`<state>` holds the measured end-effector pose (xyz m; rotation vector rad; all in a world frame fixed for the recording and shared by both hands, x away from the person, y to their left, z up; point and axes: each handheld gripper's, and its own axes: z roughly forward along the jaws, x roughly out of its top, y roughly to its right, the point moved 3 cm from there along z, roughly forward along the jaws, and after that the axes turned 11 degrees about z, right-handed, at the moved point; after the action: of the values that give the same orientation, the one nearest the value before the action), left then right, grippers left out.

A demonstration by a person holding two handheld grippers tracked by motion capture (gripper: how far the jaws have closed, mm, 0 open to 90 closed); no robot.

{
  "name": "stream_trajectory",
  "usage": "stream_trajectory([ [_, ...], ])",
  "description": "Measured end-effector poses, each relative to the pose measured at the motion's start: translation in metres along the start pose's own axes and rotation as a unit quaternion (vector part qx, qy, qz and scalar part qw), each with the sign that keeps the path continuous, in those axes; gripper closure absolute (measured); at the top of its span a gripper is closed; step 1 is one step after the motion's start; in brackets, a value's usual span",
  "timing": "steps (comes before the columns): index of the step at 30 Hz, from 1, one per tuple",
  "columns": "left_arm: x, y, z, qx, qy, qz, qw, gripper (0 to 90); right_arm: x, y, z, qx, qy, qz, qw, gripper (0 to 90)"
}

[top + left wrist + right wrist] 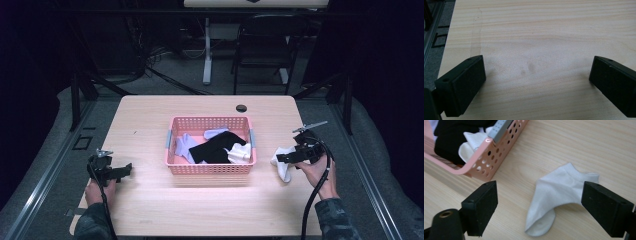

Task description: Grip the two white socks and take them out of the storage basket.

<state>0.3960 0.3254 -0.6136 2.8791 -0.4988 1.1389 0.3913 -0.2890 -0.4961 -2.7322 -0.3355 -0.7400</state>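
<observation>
In the right gripper view the pink basket point(486, 162) runs off the upper left of the frame, its far walls cut away. The right black jaw covers one edge of the white sock point(556, 195) at centre right. In the high view, the socks heaped in the basket overlap, their shapes too small to separate.

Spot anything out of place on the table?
One white ankle sock lies crumpled on the light wooden table, right of the pink perforated plastic basket holding the other socks. The right gripper hangs over it, jaws open, not gripping.
</observation>
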Motion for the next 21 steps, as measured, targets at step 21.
stream_trajectory([
  [21,0.0,0.0,0.0,0.0,-0.001,0.002,1.0,0.5,0.048,-0.061,-0.024,0.039,0.026,-0.06,0.9971,0.0],
])
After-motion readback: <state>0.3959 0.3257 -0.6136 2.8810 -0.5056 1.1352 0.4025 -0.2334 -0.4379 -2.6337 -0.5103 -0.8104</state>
